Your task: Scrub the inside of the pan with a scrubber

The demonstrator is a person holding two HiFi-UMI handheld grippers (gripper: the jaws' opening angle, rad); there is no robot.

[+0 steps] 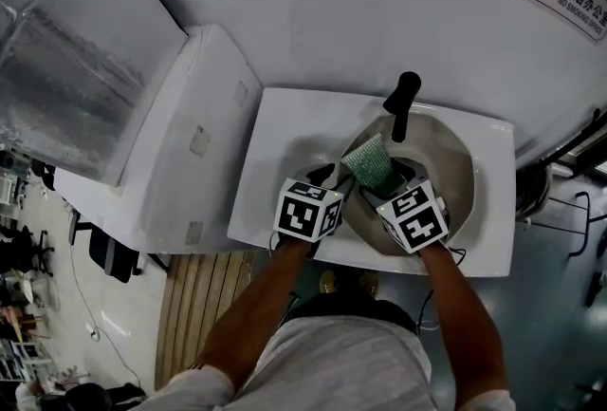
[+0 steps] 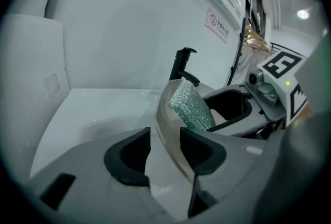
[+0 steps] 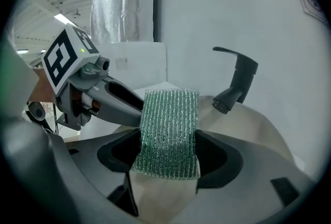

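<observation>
Head view: a pan [image 1: 446, 174] is seen lying in the sink [image 1: 285, 124], under the tap [image 1: 402, 102]. A green scrubber [image 1: 372, 166] is held upright over the pan's near-left side by the right gripper [image 1: 387, 183]. The left gripper [image 1: 332, 179] is set at the pan's left rim. The work is judged to be at its very start: the scrubber is in hand and brought to the pan, but no rubbing, water or foam can be seen, so the whole inside is left to be scrubbed. Jaw states cannot be read from here.

Left gripper view: the jaws of the left gripper [image 2: 164, 150] are shown standing apart, with the pan's rim [image 2: 164, 114] running between them. The rim lies close against the right pad and clear of the left pad, so no grip is seen. The pan is thus judged not yet steadied. The scrubber [image 2: 191, 106] is seen beyond the rim, over the pan's inside.

Right gripper view: the jaws of the right gripper [image 3: 168, 153] are shown closed on the scrubber [image 3: 169, 130], pinched at its lower part with the rest standing free above. The pan's pale inside [image 3: 248, 124] is seen below and beyond it. Whether the scrubber touches the pan cannot be told in any view.
</observation>
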